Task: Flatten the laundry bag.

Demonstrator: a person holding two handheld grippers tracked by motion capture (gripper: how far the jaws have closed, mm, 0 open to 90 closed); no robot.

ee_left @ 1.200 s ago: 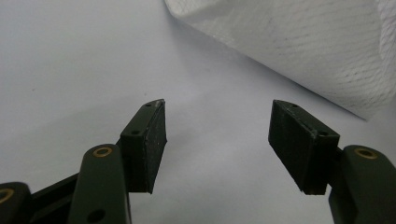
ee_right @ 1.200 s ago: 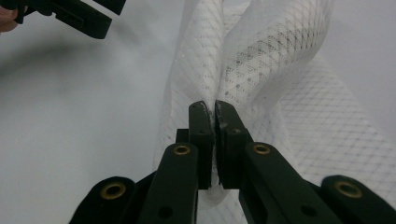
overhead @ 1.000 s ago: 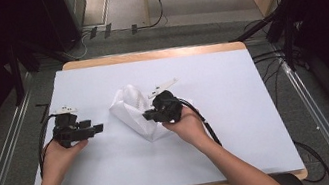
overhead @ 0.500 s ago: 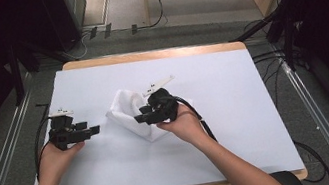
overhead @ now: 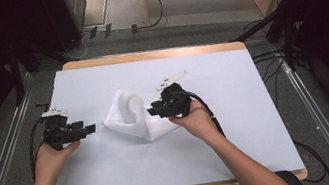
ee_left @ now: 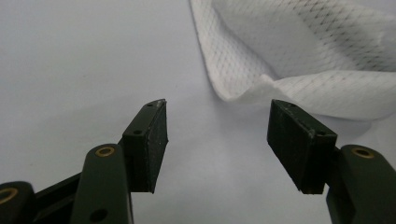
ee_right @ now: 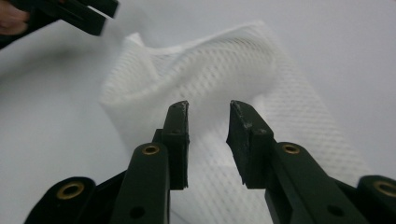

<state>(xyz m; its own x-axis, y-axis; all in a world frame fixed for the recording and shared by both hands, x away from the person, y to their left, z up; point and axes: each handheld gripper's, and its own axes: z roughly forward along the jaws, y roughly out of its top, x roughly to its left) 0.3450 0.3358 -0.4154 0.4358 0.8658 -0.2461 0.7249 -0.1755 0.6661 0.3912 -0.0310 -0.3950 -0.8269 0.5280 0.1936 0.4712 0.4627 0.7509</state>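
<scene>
The left gripper holds its fingers wide apart, empty, the cloth on the table just beyond them. The right gripper hovers over the cloth, fingers narrowly parted after closing, gripping nothing.

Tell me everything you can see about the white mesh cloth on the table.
The white mesh cloth is a thin fabric with a fine diamond-net weave, rumpled and partly folded, one part bulging up into a soft ridge. It lies near the middle of the pale blue table cover. The right gripper is above it, jaws apart with nothing pinched. The left gripper points at its near corner, open and not touching.
</scene>
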